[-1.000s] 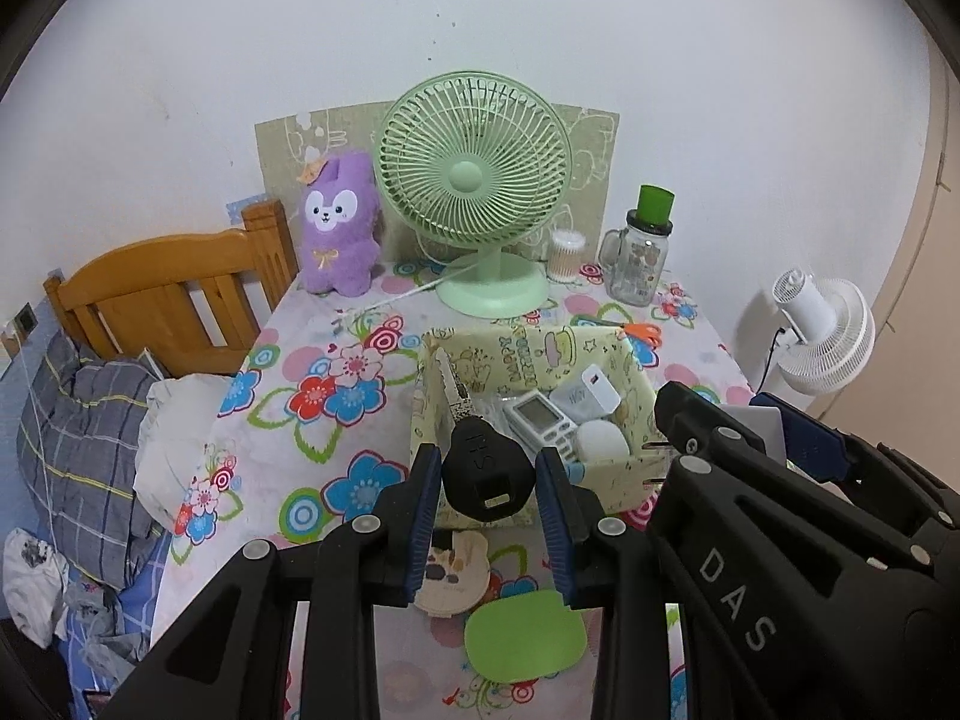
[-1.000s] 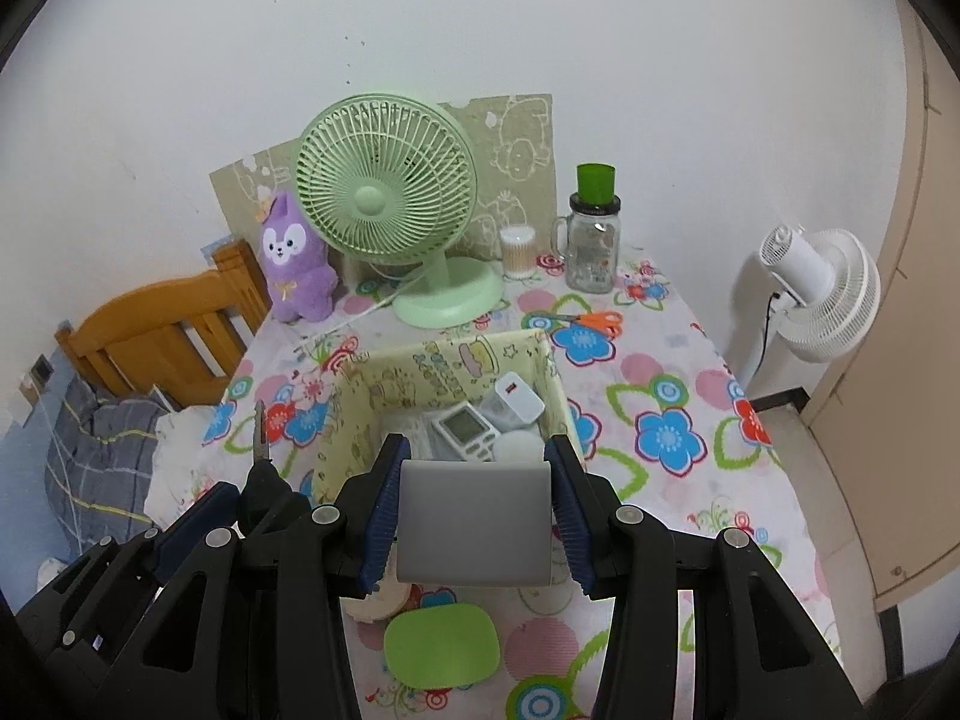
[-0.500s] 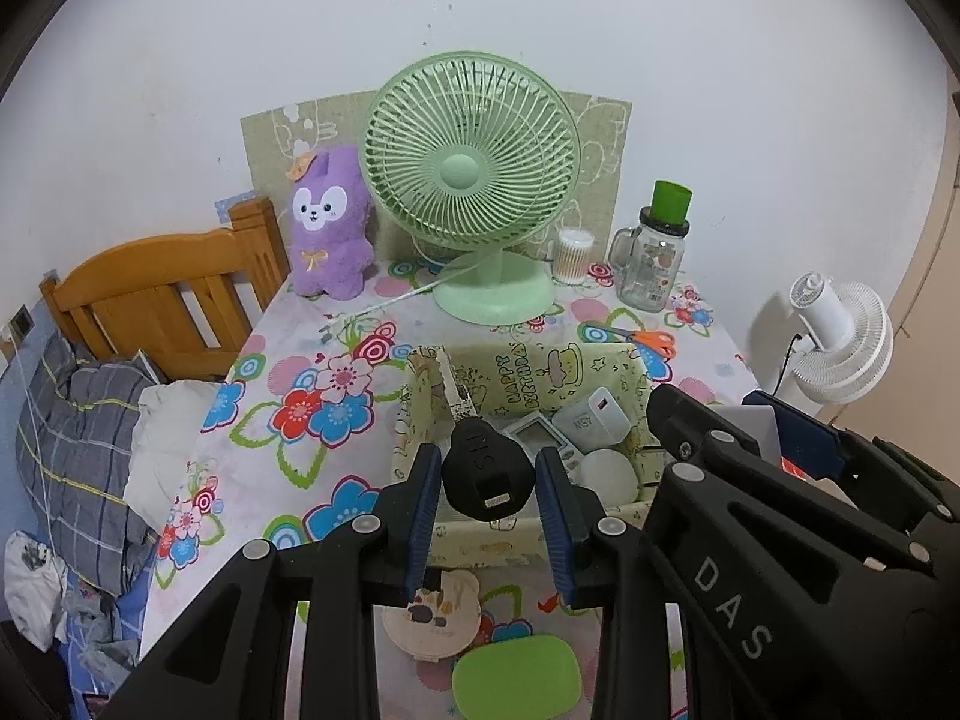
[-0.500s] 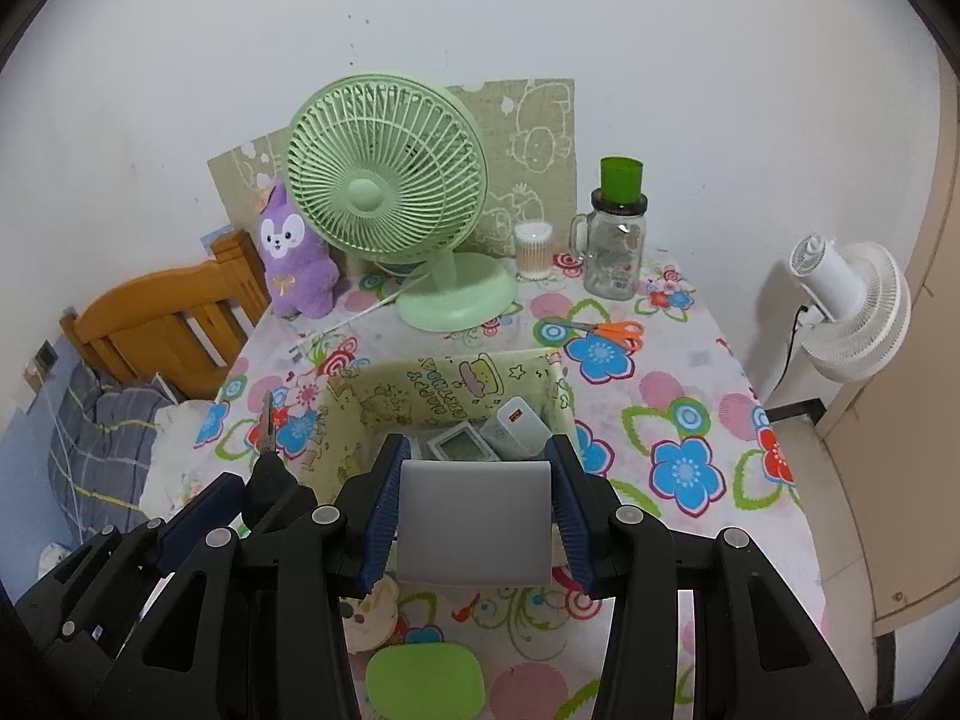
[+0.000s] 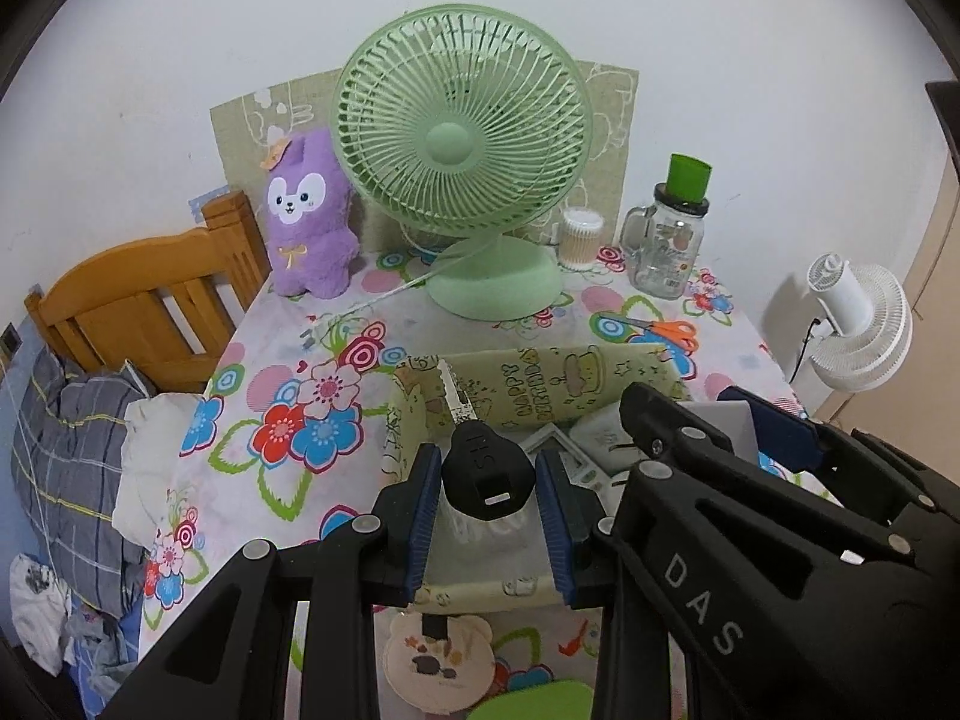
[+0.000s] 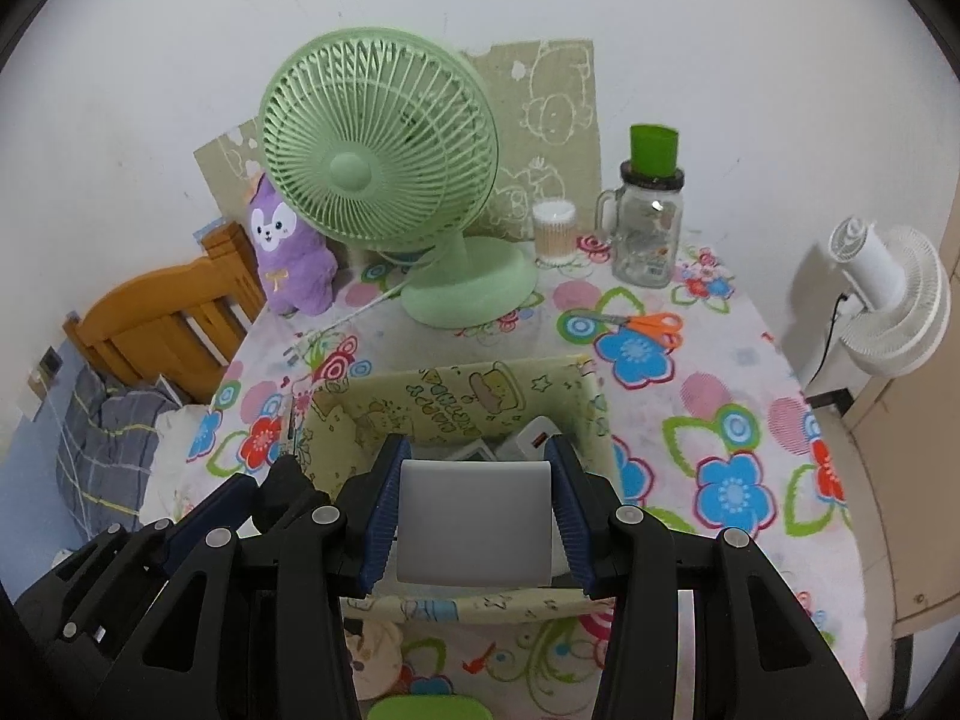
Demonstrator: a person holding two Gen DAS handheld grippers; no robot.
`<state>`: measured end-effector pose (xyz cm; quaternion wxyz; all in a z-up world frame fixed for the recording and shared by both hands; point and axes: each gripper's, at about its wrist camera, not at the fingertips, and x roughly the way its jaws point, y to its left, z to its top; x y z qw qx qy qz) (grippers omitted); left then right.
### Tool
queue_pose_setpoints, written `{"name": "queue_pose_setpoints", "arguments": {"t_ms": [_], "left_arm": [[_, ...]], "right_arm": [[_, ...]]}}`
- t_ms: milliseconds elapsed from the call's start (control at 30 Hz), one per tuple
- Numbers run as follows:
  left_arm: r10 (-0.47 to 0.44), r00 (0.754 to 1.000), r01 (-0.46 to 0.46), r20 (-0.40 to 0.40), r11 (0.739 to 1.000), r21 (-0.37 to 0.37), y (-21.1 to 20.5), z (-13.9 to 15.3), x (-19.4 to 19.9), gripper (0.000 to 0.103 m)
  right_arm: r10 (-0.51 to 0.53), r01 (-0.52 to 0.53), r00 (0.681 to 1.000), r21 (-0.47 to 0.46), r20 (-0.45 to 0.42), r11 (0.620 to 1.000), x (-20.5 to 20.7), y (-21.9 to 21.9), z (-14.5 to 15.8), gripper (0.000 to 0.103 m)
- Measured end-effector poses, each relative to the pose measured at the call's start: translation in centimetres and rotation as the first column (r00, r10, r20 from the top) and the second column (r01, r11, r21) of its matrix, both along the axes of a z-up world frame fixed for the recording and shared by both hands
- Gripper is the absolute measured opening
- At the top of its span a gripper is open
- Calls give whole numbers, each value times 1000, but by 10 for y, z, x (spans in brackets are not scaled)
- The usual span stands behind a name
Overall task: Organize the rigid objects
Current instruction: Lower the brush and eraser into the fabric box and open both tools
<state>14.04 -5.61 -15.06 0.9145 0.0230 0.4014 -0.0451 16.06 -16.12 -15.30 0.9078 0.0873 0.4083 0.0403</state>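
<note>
**Q:** Which step are you on here, dropping stuff into the box?

**A:** Looks like it to me. You've got both grippers loaded and hanging over the storage box [image 6: 591, 414], so I'd call this the placing step. Your left gripper [image 5: 489, 483] is clamped on the black key [image 5: 487, 471], fat head squeezed between the pads, blade poking forward over the box's left end. Your right gripper [image 6: 475, 507] is clamped on a flat silver case [image 6: 474, 519] (can't tell what it actually is), sitting square between the jaws above the near wall.

**Q:** So what's next?

**A:** Probably lower each one until it's properly inside the walls, then let the jaws go. The box already holds a white charger [image 6: 531, 441] and a few other bits, so aim for a free patch. Watch the two grippers, they're right beside each other. The green lid [image 6: 429, 708] and bear coaster [image 5: 438, 657] on the table near you look like later pickups.
</note>
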Motion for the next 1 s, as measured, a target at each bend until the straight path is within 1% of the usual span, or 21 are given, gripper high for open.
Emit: {"name": "queue_pose_setpoints", "arguments": {"t_ms": [133, 300, 500, 600, 633, 667, 700, 733, 833, 967, 1000], "left_arm": [[-3, 1000, 3, -24, 1000, 6, 4, -10, 9, 33], [-10, 999, 11, -50, 999, 33, 6, -22, 18, 33], [-36, 996, 41, -87, 997, 59, 5, -35, 22, 33], [-51, 994, 56, -96, 997, 53, 6, -38, 23, 33], [-55, 994, 60, -97, 997, 52, 5, -38, 23, 33], [-60, 994, 65, -96, 997, 52, 5, -38, 24, 33], [-66, 993, 71, -94, 996, 51, 5, -38, 24, 33], [-70, 993, 75, -94, 996, 48, 5, -38, 25, 33], [-77, 992, 81, -104, 996, 43, 5, -41, 27, 33], [-85, 989, 90, -123, 995, 35, 5, -48, 28, 33], [-88, 988, 93, -127, 995, 33, 5, -49, 28, 33]], "right_arm": [[5, -5, 1000, 17, -20, 1000, 8, 5, -12, 50], [1, 3, 999, 65, -49, 998, 16, 7, -29, 50], [-18, 33, 993, 131, -115, 991, 21, 7, -48, 51], [-12, 31, 991, 143, -131, 989, 22, 8, -52, 52], [-11, 30, 991, 141, -134, 990, 23, 8, -52, 55], [-11, 30, 990, 137, -139, 990, 23, 8, -52, 65], [-15, 34, 990, 131, -138, 991, 23, 8, -52, 70], [-24, 40, 991, 119, -131, 992, 22, 7, -51, 70], [-47, 52, 994, 44, -104, 998, 19, 5, -44, 72], [-94, 92, 993, -32, -68, 995, 15, -4, -38, 82], [-105, 102, 992, -43, -65, 994, 15, -7, -38, 82]]}}
